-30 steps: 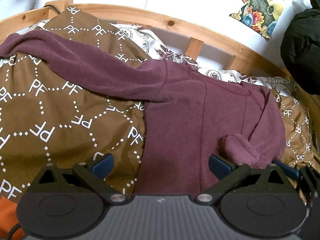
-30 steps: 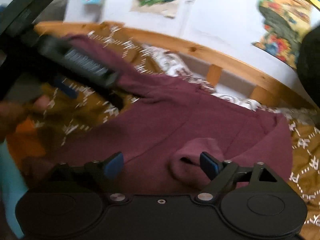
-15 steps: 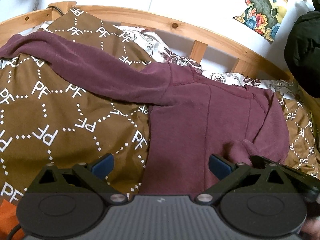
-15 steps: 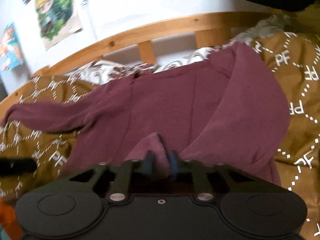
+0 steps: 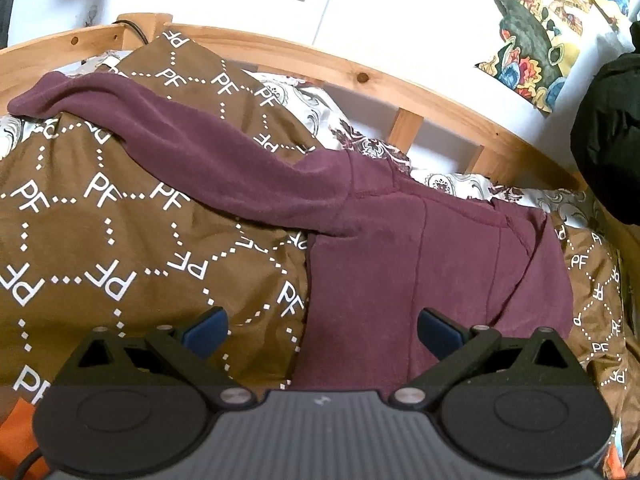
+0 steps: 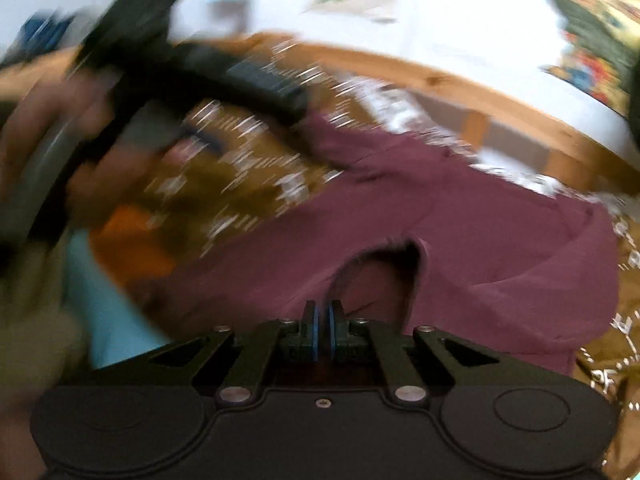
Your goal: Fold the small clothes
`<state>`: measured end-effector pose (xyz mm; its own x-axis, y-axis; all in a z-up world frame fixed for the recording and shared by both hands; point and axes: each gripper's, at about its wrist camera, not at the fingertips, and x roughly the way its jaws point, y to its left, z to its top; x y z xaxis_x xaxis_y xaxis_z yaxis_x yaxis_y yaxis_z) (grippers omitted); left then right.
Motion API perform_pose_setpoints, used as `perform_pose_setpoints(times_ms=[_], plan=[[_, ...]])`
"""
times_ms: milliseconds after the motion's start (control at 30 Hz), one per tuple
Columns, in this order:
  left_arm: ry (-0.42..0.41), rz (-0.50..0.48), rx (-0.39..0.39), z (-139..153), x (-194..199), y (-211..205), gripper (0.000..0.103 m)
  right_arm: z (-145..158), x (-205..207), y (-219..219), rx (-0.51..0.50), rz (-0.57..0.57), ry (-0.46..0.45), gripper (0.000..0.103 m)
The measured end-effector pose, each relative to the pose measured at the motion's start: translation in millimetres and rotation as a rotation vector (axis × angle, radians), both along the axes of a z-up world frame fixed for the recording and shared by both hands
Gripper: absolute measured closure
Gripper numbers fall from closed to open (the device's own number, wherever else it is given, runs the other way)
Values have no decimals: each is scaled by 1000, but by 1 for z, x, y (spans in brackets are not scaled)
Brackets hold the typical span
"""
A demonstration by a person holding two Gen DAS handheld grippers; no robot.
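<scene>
The maroon sweater (image 5: 420,264) lies spread on the brown patterned blanket (image 5: 100,240) of a bed, its body near the right side and 1 long sleeve (image 5: 192,148) stretched out toward the far left corner. It looks like thick, soft fleece: light, limp and not slippery, so it should drape and sag from any single hold rather than keep its shape; cuffs, hem and shoulder seams seem the best places to pinch. The left gripper (image 5: 320,326) hangs released, both blue pads wide apart over the sweater's left edge and touching nothing. The right gripper (image 6: 323,320) is clenched, its pads pressed nearly together on what appears to be the cuff (image 6: 380,272) of the other sleeve, folded across the body; blur makes the exact bite hard to judge. The wooden bed rail (image 5: 360,76) bounds the far side, a dark bundle (image 5: 608,140) crowds the right, and the blanket to the left offers the most open room.
</scene>
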<state>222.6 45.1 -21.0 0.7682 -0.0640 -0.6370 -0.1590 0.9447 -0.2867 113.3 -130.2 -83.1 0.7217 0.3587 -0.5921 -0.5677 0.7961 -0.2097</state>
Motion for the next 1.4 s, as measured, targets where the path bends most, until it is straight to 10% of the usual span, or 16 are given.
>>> perform_pose_setpoints(times_ms=[167, 367, 600, 833, 1000, 1133, 1400], plan=[[-3, -10, 7, 0, -3, -1, 1, 5, -12, 11, -57, 94, 48, 82], [9, -88, 2, -5, -2, -13, 1, 42, -12, -28, 121, 65, 154, 38], [53, -230, -59, -19, -2, -39, 1, 60, 29, -109, 196, -332, 25, 18], [98, -394, 92, -35, -11, -89, 1, 35, 127, -193, 319, -718, -41, 25], [169, -492, 222, -56, -14, -120, 1, 19, 174, -225, 318, -777, -81, 44], [218, -556, 257, -68, -16, -135, 1, 0, 190, -232, 353, -776, -6, 87], [257, -557, 242, -73, -13, -132, 1, 10, 186, -234, 299, -827, -111, 98]])
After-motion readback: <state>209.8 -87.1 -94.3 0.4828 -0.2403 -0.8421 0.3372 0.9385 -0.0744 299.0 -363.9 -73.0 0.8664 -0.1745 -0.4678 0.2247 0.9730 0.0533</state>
